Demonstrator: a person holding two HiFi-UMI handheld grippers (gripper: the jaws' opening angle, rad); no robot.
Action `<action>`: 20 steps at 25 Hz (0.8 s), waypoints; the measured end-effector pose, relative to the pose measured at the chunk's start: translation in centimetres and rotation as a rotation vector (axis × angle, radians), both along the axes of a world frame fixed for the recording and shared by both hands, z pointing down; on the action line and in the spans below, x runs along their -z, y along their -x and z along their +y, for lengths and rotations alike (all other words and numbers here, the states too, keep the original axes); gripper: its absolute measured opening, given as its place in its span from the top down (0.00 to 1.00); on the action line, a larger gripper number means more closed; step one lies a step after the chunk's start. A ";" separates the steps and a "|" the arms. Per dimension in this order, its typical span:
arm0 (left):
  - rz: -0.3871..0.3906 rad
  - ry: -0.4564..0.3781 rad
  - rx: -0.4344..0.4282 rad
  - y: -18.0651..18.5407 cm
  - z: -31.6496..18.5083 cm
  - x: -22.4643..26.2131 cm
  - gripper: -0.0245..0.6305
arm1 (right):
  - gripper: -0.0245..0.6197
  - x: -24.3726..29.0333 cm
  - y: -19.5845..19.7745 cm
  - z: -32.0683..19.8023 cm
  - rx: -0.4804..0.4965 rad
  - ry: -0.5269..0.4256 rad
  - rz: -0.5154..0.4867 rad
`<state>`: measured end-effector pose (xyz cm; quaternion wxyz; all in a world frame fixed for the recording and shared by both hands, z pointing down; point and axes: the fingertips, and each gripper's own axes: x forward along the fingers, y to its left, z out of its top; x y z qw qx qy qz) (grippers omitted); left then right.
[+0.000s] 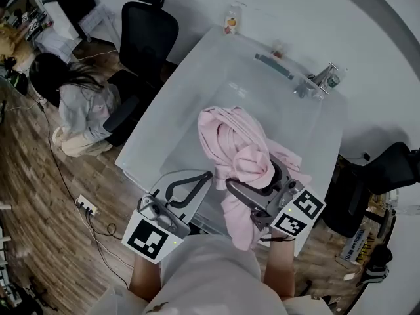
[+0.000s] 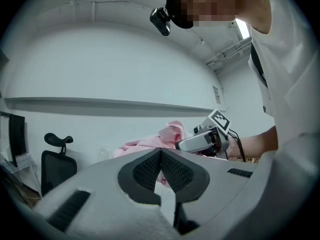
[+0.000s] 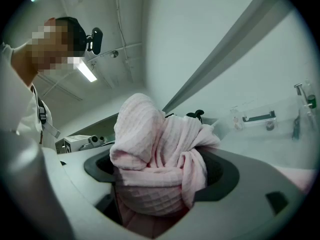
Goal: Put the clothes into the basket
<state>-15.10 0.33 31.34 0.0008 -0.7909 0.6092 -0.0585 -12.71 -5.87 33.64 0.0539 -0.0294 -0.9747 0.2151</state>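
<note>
A pink waffle-knit cloth [image 1: 230, 136] is bunched above the white table [image 1: 164, 136], and part of it hangs down towards me. My right gripper [image 1: 252, 174] is shut on that bundle. In the right gripper view the cloth [image 3: 155, 149] fills the space between the jaws of the right gripper [image 3: 160, 176]. My left gripper [image 1: 209, 176] hovers just left of the cloth near the table's front edge, shut with nothing in it. In the left gripper view the left gripper [image 2: 160, 154] shows its pads meeting at the tips, with the cloth [image 2: 150, 143] and the right gripper [image 2: 205, 140] beyond. I cannot make out a basket.
A small bottle [image 1: 231, 21], a clear handle-like piece [image 1: 272, 64] and a metal tap-like fixture [image 1: 321, 79] stand along the table's far edge. Black office chairs [image 1: 147, 38] and a seated person [image 1: 79, 107] are to the left. A power strip [image 1: 86, 205] lies on the wood floor.
</note>
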 end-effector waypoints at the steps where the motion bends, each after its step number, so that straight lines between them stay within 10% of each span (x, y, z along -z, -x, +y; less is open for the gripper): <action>1: 0.002 0.002 0.011 0.5 0.3 -0.2 0.95 | 0.29 -0.3 0.6 0.3 0.014 0.001 0.007; 20: 0.075 0.063 0.223 5.0 4.5 -3.2 0.95 | 0.29 -6.7 7.1 4.2 0.236 0.051 0.164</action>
